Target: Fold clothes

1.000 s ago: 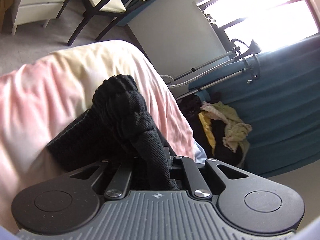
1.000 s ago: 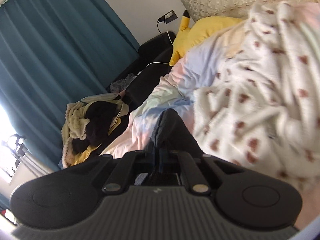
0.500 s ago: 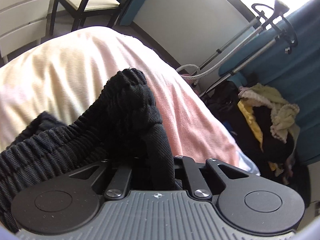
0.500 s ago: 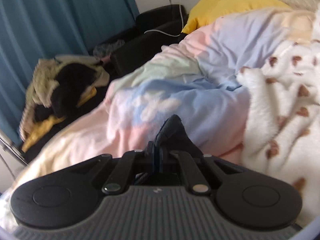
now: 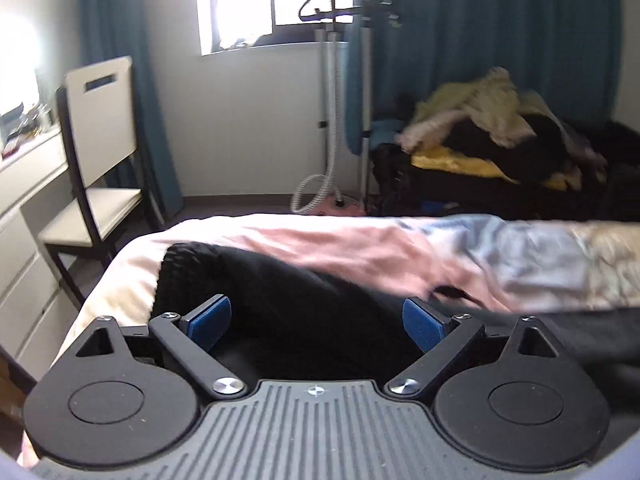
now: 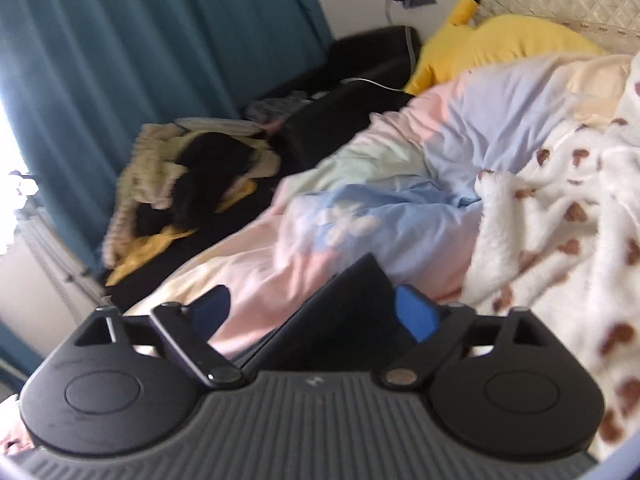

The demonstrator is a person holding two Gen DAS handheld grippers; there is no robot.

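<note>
A black knitted garment [image 5: 288, 304] lies on the pastel bedspread [image 5: 360, 244] right in front of my left gripper [image 5: 316, 322]. That gripper is open, its blue pads [image 5: 212, 320] spread wide over the dark cloth. In the right wrist view a black fold of the garment [image 6: 352, 320] rises between the spread fingers of my right gripper [image 6: 320, 314], which is open too. The fold lies near the right blue pad [image 6: 416, 316]; I cannot tell if they touch.
A chair [image 5: 100, 184] and white drawers [image 5: 24, 240] stand left of the bed. A garment steamer [image 5: 340, 120] stands by the window wall. A pile of clothes [image 5: 492, 140] lies on a dark sofa [image 6: 360, 80]. A white fleece blanket [image 6: 560, 240] and a yellow plush [image 6: 500, 48] lie on the bed.
Both grippers were shut on the black garment and have opened, letting it drop onto the bed. The left view has swung toward the window wall.
</note>
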